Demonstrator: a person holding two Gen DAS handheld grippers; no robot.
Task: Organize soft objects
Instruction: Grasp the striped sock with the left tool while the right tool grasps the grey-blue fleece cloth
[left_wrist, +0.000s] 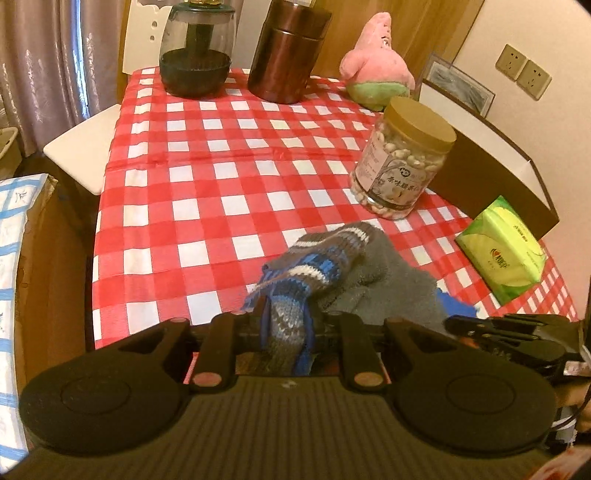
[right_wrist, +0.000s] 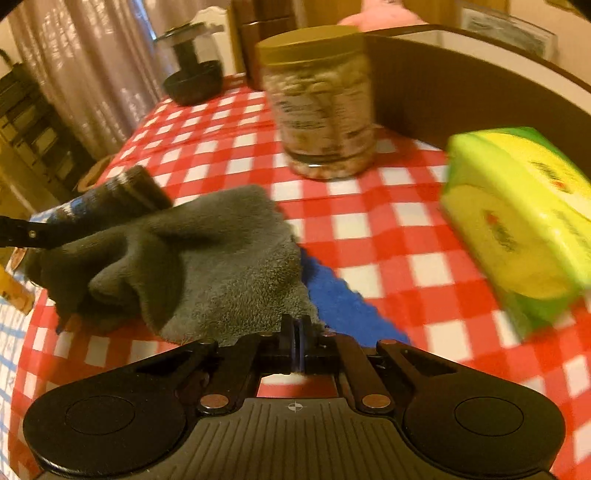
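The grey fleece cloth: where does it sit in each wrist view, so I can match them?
Left wrist: grey fleece cloth, lower centre-right, under the striped knit sock.
Right wrist, centre-left, just ahead of the fingers.
Shared landmark: gold-lidded clear nut jar.

Left gripper clamped (something between its jaws); right gripper pinched.

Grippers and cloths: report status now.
Left gripper shut on striped sock. Right gripper shut on blue cloth. Grey towel bunched between. Nut jar close ahead.
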